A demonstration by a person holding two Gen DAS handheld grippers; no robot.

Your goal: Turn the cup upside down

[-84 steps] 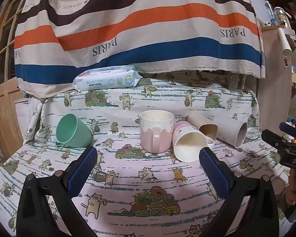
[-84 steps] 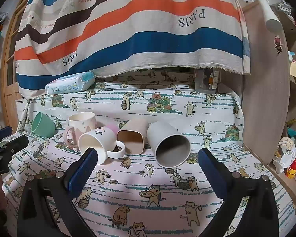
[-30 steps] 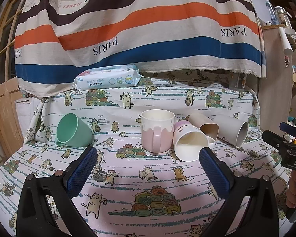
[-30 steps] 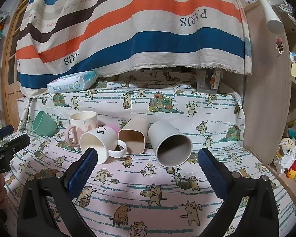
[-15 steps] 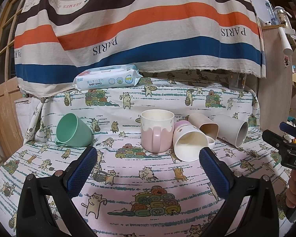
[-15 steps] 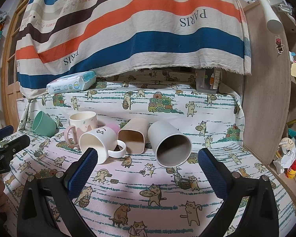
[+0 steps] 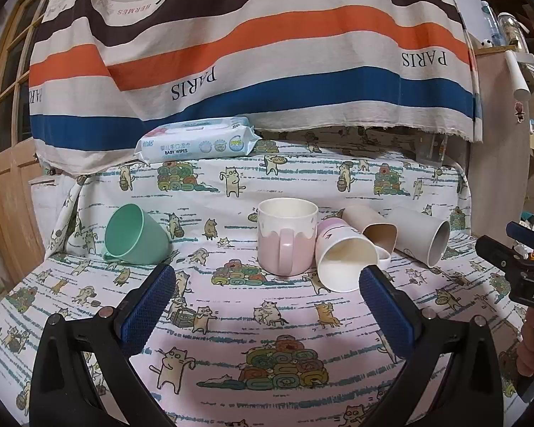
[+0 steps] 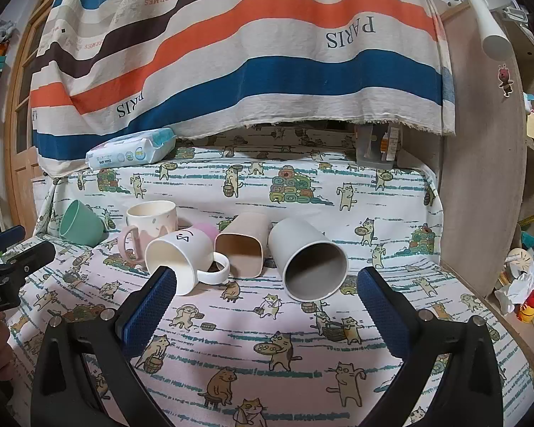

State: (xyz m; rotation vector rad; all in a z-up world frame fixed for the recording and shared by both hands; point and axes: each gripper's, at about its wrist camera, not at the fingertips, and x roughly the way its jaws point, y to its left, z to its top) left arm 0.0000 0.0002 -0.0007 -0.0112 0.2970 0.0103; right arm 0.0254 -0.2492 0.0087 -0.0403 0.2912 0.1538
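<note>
Several cups sit on a cat-print cloth. A pink and white mug (image 7: 286, 236) (image 8: 149, 227) stands upright. A white mug (image 7: 343, 259) (image 8: 179, 259), a tan cup (image 7: 372, 226) (image 8: 244, 249) and a grey cup (image 7: 422, 233) (image 8: 309, 259) lie on their sides. A green cup (image 7: 135, 236) (image 8: 80, 224) lies tilted at the left. My left gripper (image 7: 267, 297) is open and empty, short of the mugs. My right gripper (image 8: 267, 300) is open and empty, in front of the grey and tan cups.
A pack of baby wipes (image 7: 197, 144) (image 8: 131, 149) rests on a raised ledge at the back under a striped hanging cloth (image 7: 252, 46). A wooden panel (image 8: 480, 178) stands at the right edge. A wooden door (image 7: 7, 163) is at the left.
</note>
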